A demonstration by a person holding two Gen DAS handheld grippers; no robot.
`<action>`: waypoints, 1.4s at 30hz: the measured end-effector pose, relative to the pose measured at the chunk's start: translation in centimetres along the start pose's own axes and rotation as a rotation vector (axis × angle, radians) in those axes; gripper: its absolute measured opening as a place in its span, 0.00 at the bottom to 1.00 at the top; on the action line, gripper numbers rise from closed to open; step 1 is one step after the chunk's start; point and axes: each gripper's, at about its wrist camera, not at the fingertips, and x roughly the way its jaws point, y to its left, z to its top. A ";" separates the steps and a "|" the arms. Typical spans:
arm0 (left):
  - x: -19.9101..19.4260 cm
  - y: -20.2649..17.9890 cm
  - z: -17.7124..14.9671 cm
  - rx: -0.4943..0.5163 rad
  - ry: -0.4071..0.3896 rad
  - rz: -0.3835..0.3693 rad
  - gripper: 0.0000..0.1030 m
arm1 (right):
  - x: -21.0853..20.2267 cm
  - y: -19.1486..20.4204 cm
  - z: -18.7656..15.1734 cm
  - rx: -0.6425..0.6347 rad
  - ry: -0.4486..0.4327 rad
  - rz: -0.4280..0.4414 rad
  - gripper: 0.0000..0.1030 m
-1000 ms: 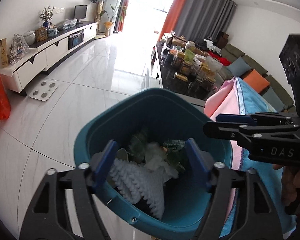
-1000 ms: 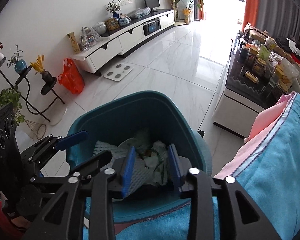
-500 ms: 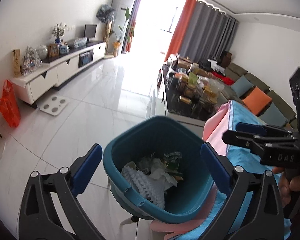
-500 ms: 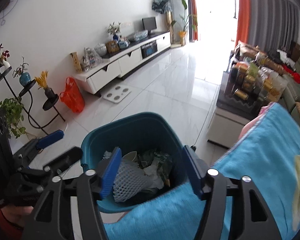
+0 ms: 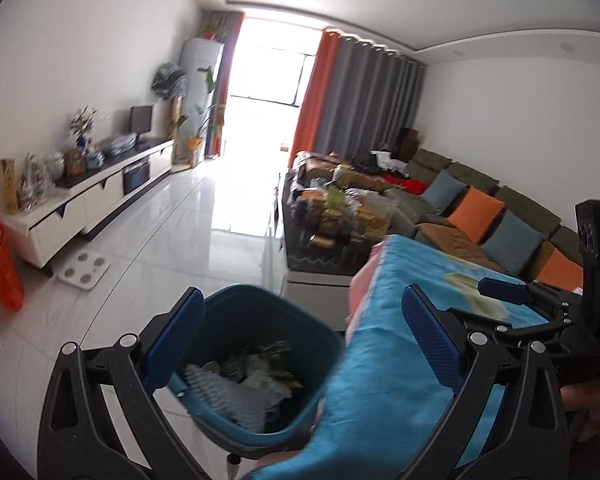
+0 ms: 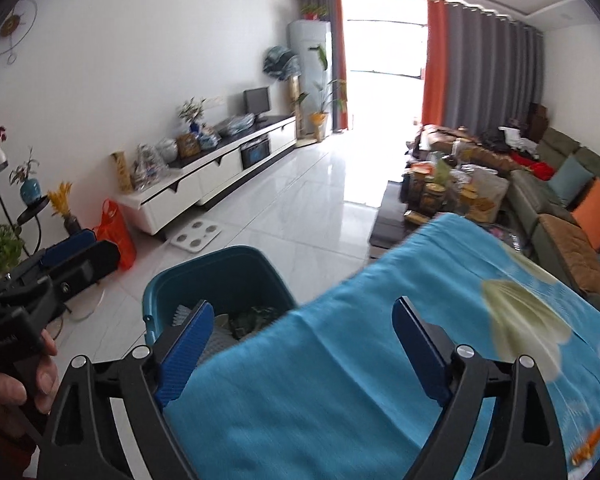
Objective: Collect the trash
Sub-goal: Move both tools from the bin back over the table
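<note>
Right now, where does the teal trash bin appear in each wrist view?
Left wrist: teal trash bin sits low and left of centre, beside the blue cloth.
Right wrist: bin sits lower left, partly behind the cloth.
Shared landmark: white floor scale.

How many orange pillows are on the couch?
2 show in the left wrist view: one orange pillow between two gray-blue ones on the couch, another orange pillow farther right, partly behind the right gripper. More may be hidden.
</note>
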 end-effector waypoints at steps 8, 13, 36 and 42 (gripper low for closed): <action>-1.9 -7.2 -0.1 0.090 -0.047 -0.098 0.94 | -6.4 -2.9 -3.3 0.050 -0.115 -0.125 0.92; -2.3 -11.1 -0.9 0.144 -0.042 -0.168 0.94 | -10.2 -4.4 -5.5 0.082 -0.183 -0.201 0.93; -1.1 -24.3 -6.7 0.354 0.040 -0.450 0.94 | -17.3 -11.9 -16.9 0.349 -0.165 -0.536 0.93; 0.7 -25.2 -7.0 0.360 0.069 -0.448 0.94 | -16.1 -13.7 -17.4 0.388 -0.120 -0.545 0.93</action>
